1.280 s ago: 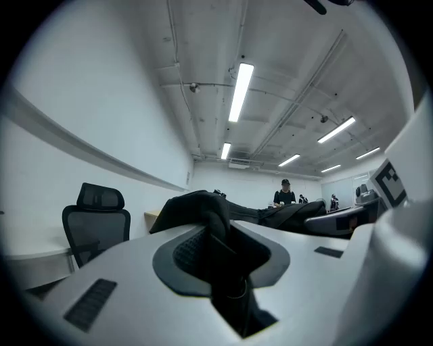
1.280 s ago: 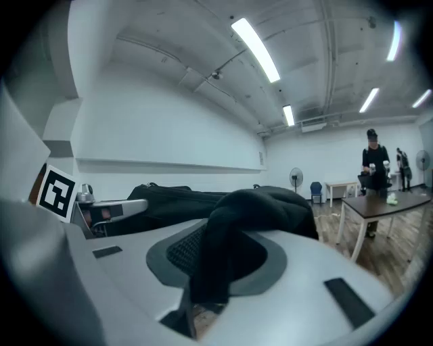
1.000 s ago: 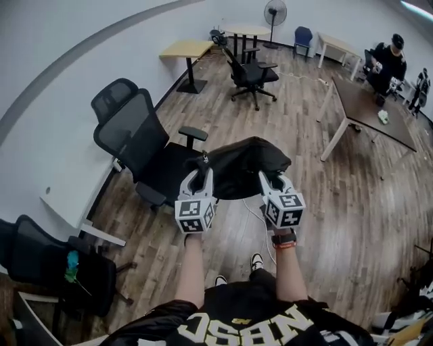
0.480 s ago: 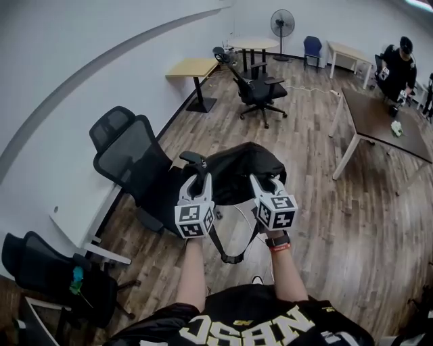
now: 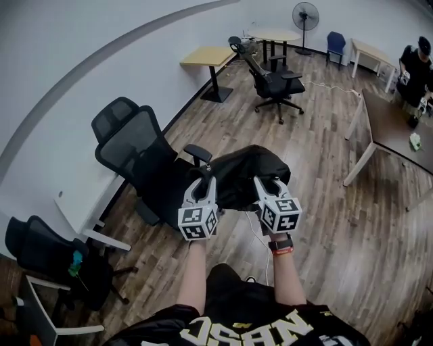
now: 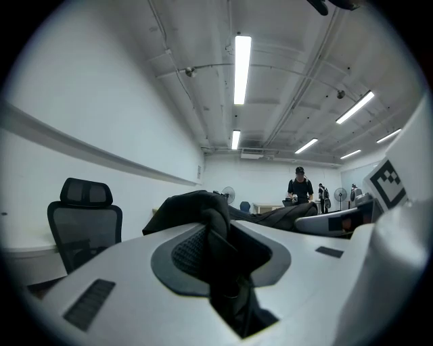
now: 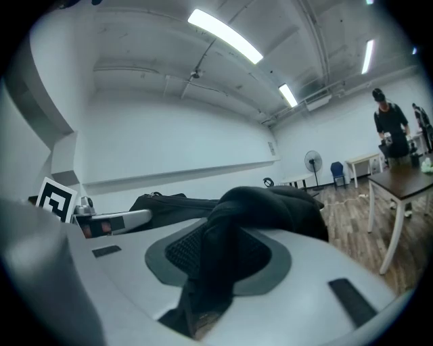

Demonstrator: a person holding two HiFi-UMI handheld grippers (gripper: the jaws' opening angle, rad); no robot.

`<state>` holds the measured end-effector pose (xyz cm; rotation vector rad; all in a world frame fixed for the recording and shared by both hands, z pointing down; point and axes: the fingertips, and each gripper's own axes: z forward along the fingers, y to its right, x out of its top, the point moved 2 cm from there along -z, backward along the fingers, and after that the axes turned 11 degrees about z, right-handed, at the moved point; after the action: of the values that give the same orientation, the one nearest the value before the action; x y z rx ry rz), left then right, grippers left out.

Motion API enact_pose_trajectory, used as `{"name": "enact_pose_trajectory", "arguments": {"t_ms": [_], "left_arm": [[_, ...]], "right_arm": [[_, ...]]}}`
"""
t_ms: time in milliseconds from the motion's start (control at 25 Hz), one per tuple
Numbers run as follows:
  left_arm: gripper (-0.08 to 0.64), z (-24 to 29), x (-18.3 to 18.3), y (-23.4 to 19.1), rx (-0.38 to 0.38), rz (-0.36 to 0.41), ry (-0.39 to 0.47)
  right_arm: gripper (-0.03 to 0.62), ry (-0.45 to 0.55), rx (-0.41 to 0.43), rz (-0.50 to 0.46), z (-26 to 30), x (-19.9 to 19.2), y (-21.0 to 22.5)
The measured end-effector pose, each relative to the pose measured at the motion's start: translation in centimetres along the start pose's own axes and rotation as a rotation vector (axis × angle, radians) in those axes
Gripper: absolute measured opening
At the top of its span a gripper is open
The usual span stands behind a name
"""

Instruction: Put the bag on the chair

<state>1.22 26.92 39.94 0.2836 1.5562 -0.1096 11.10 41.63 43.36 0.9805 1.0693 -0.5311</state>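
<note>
A black bag hangs in the air between both grippers, beside the seat of a black mesh office chair. My left gripper is shut on a fold of the bag's black fabric, clamped between the jaws. My right gripper is likewise shut on a bunch of the bag's fabric. The bag's near edge hangs close to the chair's right armrest. The chair's seat is partly hidden behind the bag and the left gripper.
A white desk stands left of the chair, with another black chair at lower left. Farther back are a wooden table, a second office chair, a brown table, a fan and a person.
Both grippers, still holding the bag, have drifted slightly right and up in the head view. The dangling strap seen half a second ago is no longer visible. The chair now sits closer under the bag.
</note>
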Motion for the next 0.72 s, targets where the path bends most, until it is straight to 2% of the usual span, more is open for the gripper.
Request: {"name": "enact_pose_trajectory", "arguments": {"t_ms": [320,720], "left_arm": [[0.104,3.5,-2.1,-1.9,0.039,-0.007,-0.038],[0.106,10.4,-0.9,-11.6,0.130,-0.052,0.008]], "right_arm": [[0.114,-0.076,0.033,0.026,5.3,-1.4,2.1],[0.123,-0.110,0.104,-0.002,17.3,2.5,-0.5]]}}
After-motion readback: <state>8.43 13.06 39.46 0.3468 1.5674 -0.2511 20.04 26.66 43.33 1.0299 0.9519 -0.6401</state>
